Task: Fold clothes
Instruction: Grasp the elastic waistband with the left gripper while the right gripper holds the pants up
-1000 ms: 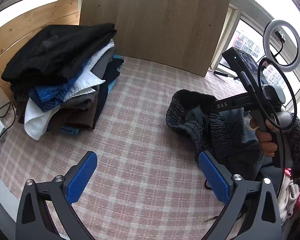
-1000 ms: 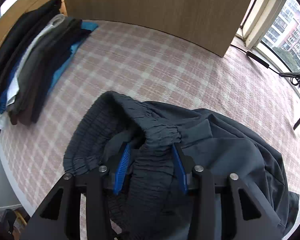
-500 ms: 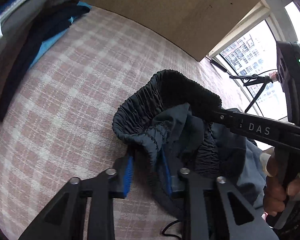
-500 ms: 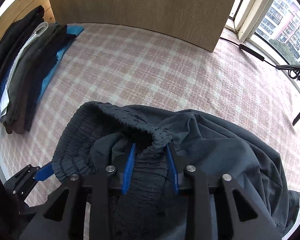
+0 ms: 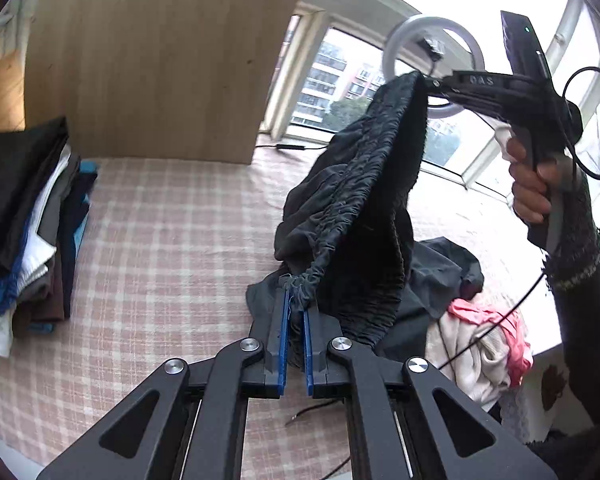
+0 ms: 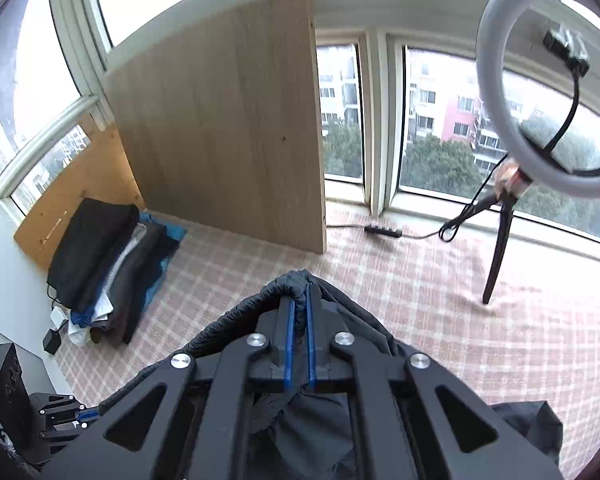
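— Left claw (image 5: 295, 307), its own view?
— Clamped on the elastic waistband of the dark trousers (image 5: 364, 216), which hang lifted above the checked surface (image 5: 160, 248); the right claw (image 5: 428, 82), gripped by a hand (image 5: 530, 192), pinches the band's far end

— Right view?
— Right claw (image 6: 298, 312) is closing on the waistband; folded stack (image 6: 108, 268) sits well left
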Available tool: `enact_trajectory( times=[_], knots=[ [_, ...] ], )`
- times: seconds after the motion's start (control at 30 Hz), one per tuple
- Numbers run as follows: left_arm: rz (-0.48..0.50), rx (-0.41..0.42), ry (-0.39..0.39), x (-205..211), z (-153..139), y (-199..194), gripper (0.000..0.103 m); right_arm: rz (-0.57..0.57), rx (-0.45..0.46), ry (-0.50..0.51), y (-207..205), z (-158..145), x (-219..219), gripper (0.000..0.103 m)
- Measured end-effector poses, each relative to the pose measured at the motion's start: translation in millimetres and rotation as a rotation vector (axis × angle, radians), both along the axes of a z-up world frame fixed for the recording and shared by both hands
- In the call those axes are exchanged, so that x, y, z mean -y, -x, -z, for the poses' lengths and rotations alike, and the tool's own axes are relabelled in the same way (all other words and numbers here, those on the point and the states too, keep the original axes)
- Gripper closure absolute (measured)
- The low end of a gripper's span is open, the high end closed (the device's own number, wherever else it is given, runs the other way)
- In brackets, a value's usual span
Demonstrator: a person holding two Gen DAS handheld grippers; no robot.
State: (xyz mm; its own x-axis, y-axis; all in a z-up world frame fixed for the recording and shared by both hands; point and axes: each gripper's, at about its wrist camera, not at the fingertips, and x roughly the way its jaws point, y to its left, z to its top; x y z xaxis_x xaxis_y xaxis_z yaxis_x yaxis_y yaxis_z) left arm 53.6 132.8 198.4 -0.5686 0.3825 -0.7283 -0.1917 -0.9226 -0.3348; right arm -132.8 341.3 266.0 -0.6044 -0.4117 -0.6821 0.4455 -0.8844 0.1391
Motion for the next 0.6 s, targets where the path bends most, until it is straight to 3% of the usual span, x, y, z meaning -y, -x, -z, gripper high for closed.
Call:
enact_trajectory(
  times=[0.1,0.2,0.43,0.53,0.6],
  knots=[
    [0.129,-0.029,-0.025,-38.6,-47.6,-8.8,0.098,0.015,-0.196,-0.021,-35.3,-61.8,-24.0,0.099],
    [0.232,-0.051,-0.073,-83.5,-82.7,-16.3,0.098,0.049,-0.307,0.029,-63.4,-113.4,-62.1,0.099],
    [0.492,-0.169,-0.194,-182.8,-158.1,-44.3,0.098,0.236,-0.552,0.019,-124.4,-199.3,-138.0,0.099],
    [0.516,-0.225,-0.245,-177.2,-182.1,-58.7,0.098,0.243,-0.567,0.067,-128.5,-229.5,-142.0,0.099],
    [0.455,-0.23,-0.274,-140.7,-178.3,-65.8,0.098,0.206,-0.572,0.066,-125.3,-240.3,-116.8,0.099]
  ],
)
